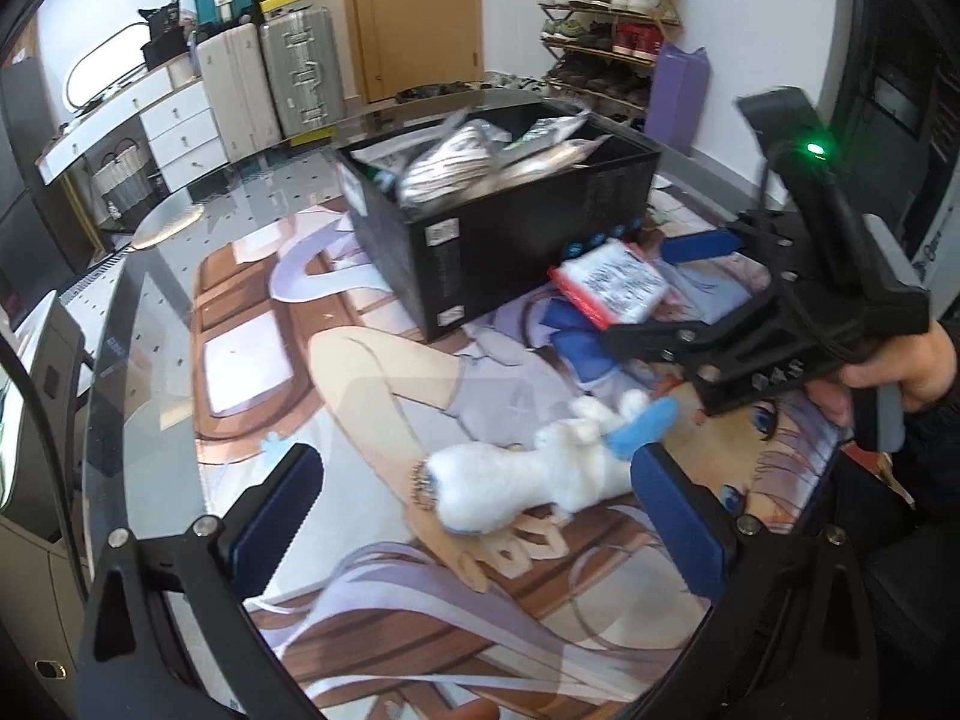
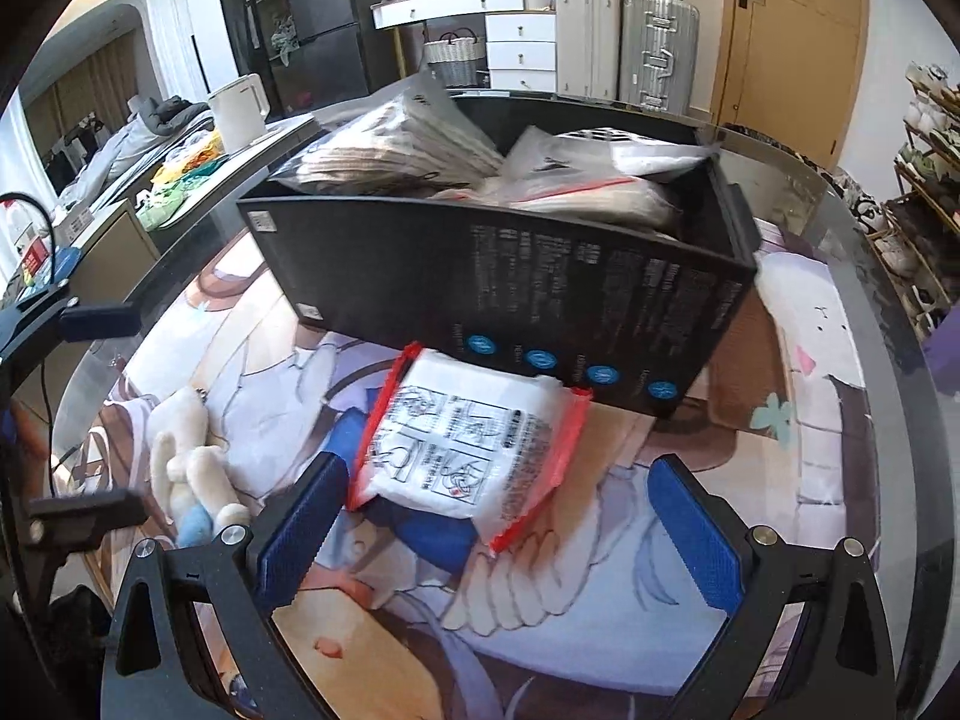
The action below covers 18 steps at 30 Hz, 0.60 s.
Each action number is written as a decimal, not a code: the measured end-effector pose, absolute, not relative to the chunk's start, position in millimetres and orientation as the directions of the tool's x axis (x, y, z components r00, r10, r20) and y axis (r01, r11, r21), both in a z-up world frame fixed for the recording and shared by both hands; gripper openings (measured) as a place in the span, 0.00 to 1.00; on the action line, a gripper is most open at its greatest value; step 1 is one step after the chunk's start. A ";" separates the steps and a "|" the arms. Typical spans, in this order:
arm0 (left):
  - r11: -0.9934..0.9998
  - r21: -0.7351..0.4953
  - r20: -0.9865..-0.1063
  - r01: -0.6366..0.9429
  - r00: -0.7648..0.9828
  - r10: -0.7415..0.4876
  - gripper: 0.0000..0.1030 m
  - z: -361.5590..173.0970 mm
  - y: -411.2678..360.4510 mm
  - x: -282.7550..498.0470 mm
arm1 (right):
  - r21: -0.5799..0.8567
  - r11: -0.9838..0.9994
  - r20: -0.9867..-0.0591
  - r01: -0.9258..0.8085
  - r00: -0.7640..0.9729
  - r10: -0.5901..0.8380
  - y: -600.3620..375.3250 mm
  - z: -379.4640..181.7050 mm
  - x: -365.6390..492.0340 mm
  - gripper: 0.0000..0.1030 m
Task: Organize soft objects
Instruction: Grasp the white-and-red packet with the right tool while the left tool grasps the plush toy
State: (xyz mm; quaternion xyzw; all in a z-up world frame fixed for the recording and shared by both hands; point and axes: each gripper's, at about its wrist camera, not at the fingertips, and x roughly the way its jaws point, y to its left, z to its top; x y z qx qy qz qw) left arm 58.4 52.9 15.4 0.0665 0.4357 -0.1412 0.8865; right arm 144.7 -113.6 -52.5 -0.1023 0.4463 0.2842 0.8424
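Observation:
A white plush toy (image 1: 528, 474) with a blue part lies on the printed mat between my open left gripper's (image 1: 474, 516) pads; it also shows in the right wrist view (image 2: 192, 468). A clear red-edged bag (image 2: 468, 444) with white contents lies on the mat by the black box (image 2: 510, 294). My right gripper (image 2: 498, 534) is open just before the bag, which sits between its fingertips; that gripper shows in the left wrist view (image 1: 666, 300) around the bag (image 1: 612, 285). The black box (image 1: 498, 234) holds several bagged soft items.
The glass table edge (image 2: 900, 324) curves around the mat. A white kettle (image 2: 240, 111) stands behind the box. Suitcases (image 1: 300, 78), drawers and a shoe rack (image 1: 606, 30) stand beyond the table.

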 end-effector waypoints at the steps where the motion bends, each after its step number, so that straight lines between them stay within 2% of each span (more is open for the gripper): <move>1: 0.948 -0.006 -0.792 0.318 0.577 -0.198 1.00 15.6 49.9 57.3 | 0.080 0.820 -0.811 -0.567 0.441 0.384 -114.4 -52.4 146.0 0.99; 18: 0.960 0.009 -0.833 0.280 0.534 -0.148 1.00 4.1 16.0 59.2 | 0.073 0.844 -0.818 -0.532 0.452 0.356 -143.0 -54.8 158.6 0.99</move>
